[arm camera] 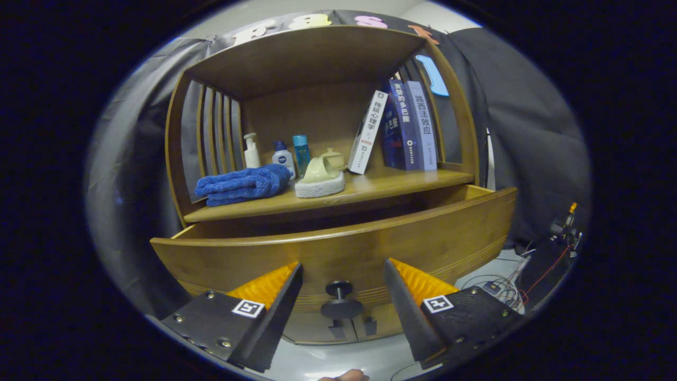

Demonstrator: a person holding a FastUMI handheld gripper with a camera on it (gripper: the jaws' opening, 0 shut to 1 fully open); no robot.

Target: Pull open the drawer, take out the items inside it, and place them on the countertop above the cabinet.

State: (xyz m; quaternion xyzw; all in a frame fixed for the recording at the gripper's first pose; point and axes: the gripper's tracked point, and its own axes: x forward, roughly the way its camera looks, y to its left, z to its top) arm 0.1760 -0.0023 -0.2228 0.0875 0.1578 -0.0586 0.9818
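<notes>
The wooden cabinet's drawer stands pulled out toward me, and its tall front panel hides whatever lies inside. Its dark round knob sits low on that panel, in the gap between my fingers and untouched by either. My gripper is open, with nothing held, just in front of the drawer front. Above the drawer runs the wooden countertop of the cabinet.
On the countertop lie a folded blue towel, three small bottles, a sponge with a pale green dish and three books leaning at the right. Slatted sides and a roof enclose it. Below the knob are two small door handles. Cables lie on the floor to the right.
</notes>
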